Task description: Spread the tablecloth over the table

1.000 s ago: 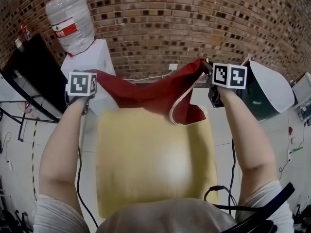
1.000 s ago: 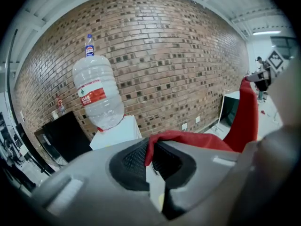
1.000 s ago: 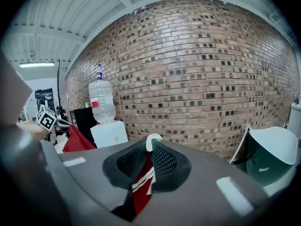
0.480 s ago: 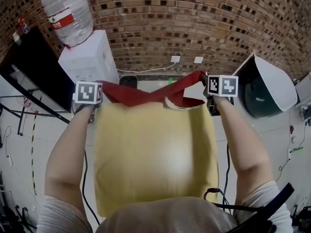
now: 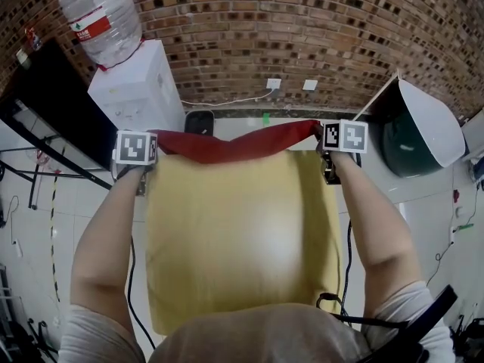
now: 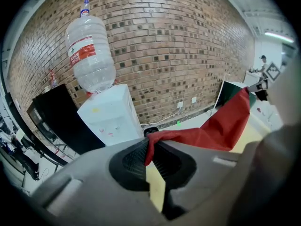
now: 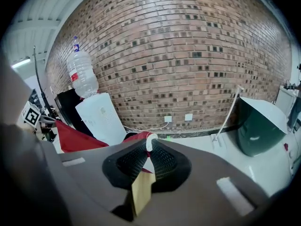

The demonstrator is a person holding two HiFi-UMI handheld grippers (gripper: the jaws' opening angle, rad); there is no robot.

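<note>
Holds the red tablecloth (image 5: 240, 147) stretched in a narrow band along the far edge of the yellow table (image 5: 242, 240), leaving most of the top bare. Pinches one end tight in the left gripper (image 6: 150, 150) and the white-hemmed other end tight in the right gripper (image 7: 147, 152). Faces a brick wall (image 5: 302, 29) with two sockets (image 5: 274, 84) above a white floor (image 5: 231, 123), with a white water dispenser (image 5: 144, 89) and its big bottle (image 5: 98, 13) beyond the left corner
</note>
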